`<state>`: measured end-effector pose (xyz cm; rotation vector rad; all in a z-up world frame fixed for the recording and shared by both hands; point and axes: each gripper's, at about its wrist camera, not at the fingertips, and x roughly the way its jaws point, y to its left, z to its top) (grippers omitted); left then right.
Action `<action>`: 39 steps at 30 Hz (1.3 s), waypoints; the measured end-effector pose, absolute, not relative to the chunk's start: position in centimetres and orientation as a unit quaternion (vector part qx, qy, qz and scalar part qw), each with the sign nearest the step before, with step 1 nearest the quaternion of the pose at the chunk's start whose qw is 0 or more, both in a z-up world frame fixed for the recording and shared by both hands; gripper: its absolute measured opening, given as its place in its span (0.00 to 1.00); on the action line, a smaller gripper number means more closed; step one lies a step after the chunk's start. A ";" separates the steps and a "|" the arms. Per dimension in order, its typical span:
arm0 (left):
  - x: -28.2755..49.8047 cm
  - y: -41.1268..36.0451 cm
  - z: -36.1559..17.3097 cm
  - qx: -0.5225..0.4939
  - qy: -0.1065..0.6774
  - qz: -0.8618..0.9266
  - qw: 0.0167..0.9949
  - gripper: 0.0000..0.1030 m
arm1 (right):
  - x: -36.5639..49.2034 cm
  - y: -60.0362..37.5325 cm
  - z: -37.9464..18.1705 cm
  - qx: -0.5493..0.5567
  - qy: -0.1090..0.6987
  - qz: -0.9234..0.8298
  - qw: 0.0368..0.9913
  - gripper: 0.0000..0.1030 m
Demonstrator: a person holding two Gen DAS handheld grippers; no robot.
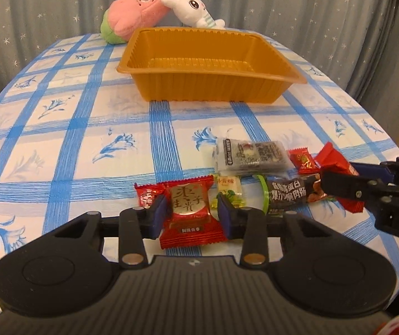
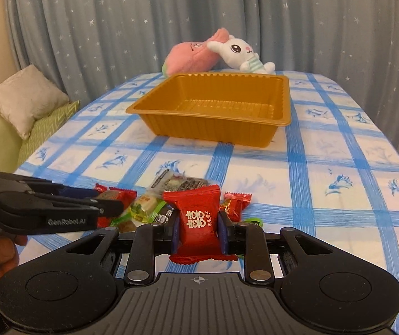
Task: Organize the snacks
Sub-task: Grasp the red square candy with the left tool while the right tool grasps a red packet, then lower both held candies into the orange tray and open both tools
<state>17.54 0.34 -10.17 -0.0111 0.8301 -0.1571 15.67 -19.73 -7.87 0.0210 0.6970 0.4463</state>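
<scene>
We've got both grippers loaded. Left gripper pinches a red-gold packet at lower center; right gripper clamps a red candy pouch, lower center too. Both grip across the width so contents don't slip. Orange tray sits bare upper center w/ other snacks loose mid-frame on the tablecloth.

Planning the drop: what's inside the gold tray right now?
The gold tray shows only its bare ribbed floor in both views; no snacks. The strip behind its near wall is hidden.
</scene>
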 end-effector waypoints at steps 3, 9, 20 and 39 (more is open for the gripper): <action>17.6 0.0 -10.4 0.008 0.404 -0.073 0.912 0.28 | 15.9 -19.7 -8.0 0.019 0.342 0.213 0.915 0.27; 17.3 0.0 -10.1 0.010 0.401 -0.067 0.913 0.24 | 16.2 -19.6 -8.0 0.027 0.344 0.211 0.915 0.27; 17.1 -0.4 -6.0 -0.014 0.363 -0.085 0.928 0.24 | 17.1 -19.7 -6.3 0.032 0.333 0.202 0.921 0.27; 27.4 -0.6 -2.2 -0.010 0.321 -0.098 0.942 0.24 | 26.6 -20.8 -2.4 0.038 0.282 0.176 0.942 0.27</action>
